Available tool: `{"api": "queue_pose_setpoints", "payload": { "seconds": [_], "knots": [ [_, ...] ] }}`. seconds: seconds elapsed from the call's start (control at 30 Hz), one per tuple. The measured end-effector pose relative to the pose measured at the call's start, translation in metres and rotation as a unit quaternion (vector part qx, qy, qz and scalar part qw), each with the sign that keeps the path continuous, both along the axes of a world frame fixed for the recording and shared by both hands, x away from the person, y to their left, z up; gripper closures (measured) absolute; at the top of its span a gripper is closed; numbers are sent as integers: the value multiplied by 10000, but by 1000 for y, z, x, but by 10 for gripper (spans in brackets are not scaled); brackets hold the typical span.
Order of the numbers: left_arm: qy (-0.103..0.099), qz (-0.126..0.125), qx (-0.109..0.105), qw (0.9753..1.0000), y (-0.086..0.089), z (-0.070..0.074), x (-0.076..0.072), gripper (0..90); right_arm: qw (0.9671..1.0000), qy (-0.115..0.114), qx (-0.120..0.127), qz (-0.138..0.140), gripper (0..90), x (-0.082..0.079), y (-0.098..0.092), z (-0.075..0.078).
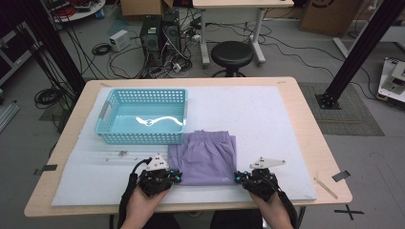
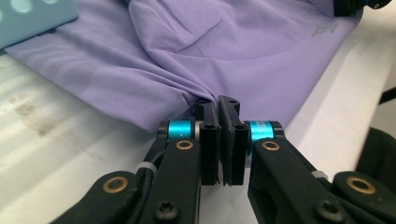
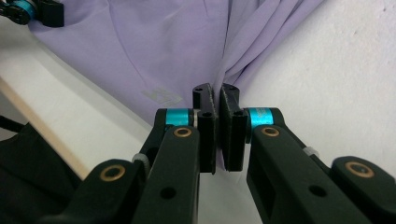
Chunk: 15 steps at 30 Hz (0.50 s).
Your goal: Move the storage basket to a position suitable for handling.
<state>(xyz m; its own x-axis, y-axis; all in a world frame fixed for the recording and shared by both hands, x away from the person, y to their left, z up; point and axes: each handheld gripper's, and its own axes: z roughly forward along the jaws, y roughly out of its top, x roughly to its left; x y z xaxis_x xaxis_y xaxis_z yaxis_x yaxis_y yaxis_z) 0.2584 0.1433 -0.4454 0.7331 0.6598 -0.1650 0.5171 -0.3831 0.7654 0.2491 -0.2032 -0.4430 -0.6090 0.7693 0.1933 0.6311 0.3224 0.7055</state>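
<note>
**Both near corners of the shorts pinched, ready to lift or fold**

Landmark: the folded lilac fabric shorts [image 1: 205, 157], lying flat on the pale grey foam mat [image 1: 267, 119] towards its near edge.

Left of the shorts and slightly farther from the person stands the turquoise perforated plastic basket [image 1: 143, 116], its near right corner touching or just overlapping the shorts' far left corner. At the shorts' near left corner sits the left gripper [image 1: 175, 177]; in the left gripper view its jaws are clenched on a gathered pleat of the fabric [image 2: 187, 56], with creases running out from the pinch [image 2: 219, 100]. At the near right corner sits the right gripper [image 1: 237, 177], likewise clamped on a bunch of cloth [image 3: 217, 88], with folds fanning away from it across the purple cloth [image 3: 177, 42].

To do this step well, I judge both hands should rise together and level, keeping the near hem taut between them, so that neither corner slips and the layers do not slide apart. Pulling outward too hard could drag the fabric from a pinch.

The shorts' long axis runs away from the person: the elastic waistband [image 1: 210, 135] points to the far side, the held hem to the near edge.
</note>
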Motion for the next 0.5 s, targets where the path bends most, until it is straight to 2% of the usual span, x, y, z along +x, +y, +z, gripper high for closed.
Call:
{"api": "queue_pose_setpoints", "payload": {
  "seconds": [0.33,0.5],
  "knots": [
    [11,-66,12,10000,0,0,-16,868,9999,73,64,88,882,-20,-4,0],
    [21,-94,44,9999,0,-1,-19,867,9999,73,53,90,886,-24,-6,0]
  ]
}}
